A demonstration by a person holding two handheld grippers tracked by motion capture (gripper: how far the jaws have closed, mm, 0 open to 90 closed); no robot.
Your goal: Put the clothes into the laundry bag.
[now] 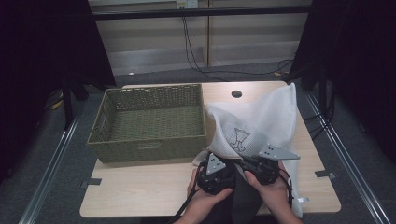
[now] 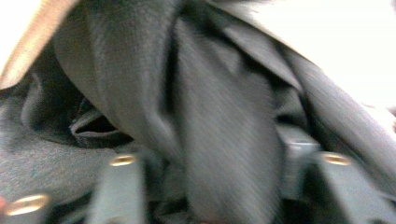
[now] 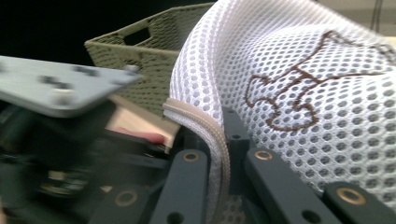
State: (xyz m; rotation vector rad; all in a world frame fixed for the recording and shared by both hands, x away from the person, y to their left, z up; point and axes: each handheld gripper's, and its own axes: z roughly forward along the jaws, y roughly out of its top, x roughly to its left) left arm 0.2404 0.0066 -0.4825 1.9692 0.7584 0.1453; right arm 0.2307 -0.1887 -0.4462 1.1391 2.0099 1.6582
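While the right gripper pinches the white mesh laundry bag's zipper edge, the left gripper clamps dark cloth; woven basket far-left, bare table near-left.

Desk: light wood-grain top with rounded corners, standing on a grey floor. One dark round hole sits near the far edge, right of centre. Resting on the top — a green woven basket, rectangular, open, set on the left half toward the far side. Just to its right lies a white mesh bag with a brown outline drawing on it, bunched and standing tall. A dark cloth lies at the near edge — partly under the bag.
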